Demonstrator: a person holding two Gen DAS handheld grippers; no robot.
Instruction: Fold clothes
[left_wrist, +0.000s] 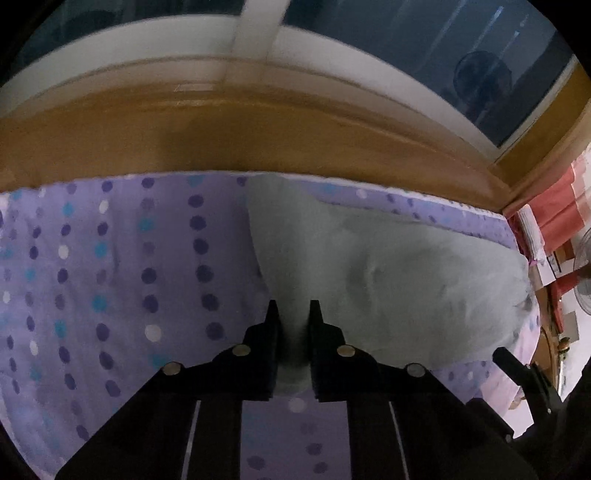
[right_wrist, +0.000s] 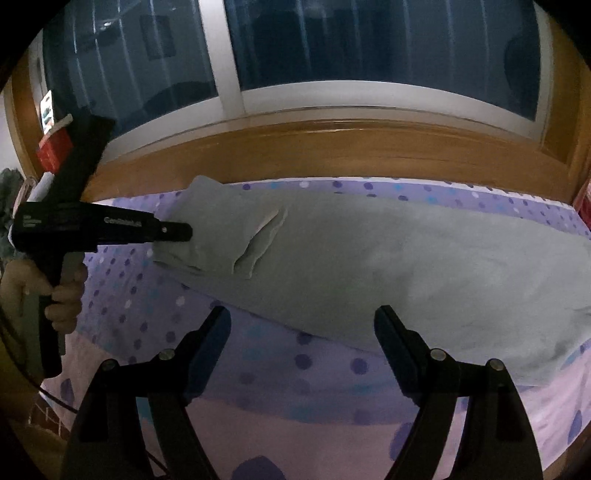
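A grey garment (right_wrist: 369, 266) lies spread across a bed covered by a purple dotted sheet (right_wrist: 295, 369). Its left end is folded over, with a small opening showing near the fold. My left gripper (left_wrist: 293, 306) is shut on that end of the grey garment (left_wrist: 369, 266), cloth pinched between its black fingers. In the right wrist view the left gripper (right_wrist: 184, 232) comes in from the left, held by a hand (right_wrist: 59, 295). My right gripper (right_wrist: 301, 314) stands open just above the garment's near edge, nothing between its fingers.
A wooden ledge (right_wrist: 332, 155) and a dark window (right_wrist: 332, 55) run behind the bed. Red boxes and a fan (left_wrist: 583, 273) crowd the right side in the left wrist view. A cable (right_wrist: 55, 398) hangs at the lower left.
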